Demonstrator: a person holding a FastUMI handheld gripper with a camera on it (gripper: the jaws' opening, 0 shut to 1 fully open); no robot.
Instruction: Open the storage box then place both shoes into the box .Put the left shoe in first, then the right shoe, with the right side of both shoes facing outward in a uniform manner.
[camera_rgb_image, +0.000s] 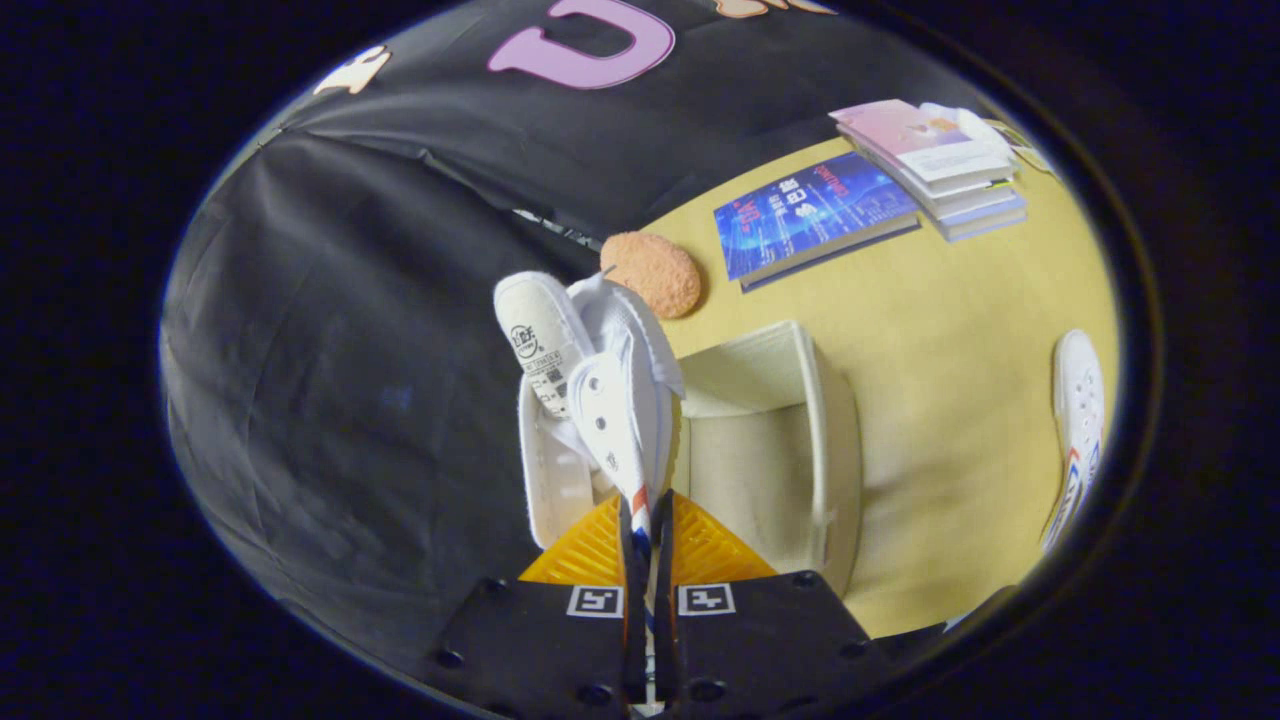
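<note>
White shoe (590, 400) pinched in tongs (648, 530), storage box (790, 440) open just beyond, 2nd shoe (1078, 430) far right, books (810, 215) behind.

White shoe (600, 400) with red-blue stripe, cream storage box (790, 440), yellow table (950, 330), blue book (810, 215), orange sponge (652, 273).

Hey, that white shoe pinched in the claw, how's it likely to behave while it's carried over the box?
The white shoe is probably light canvas. The claw grips only a thin edge, so the shoe may swing or twist. Its tongue flops open, suggesting a soft upper that could snag on the storage box rim.
</note>
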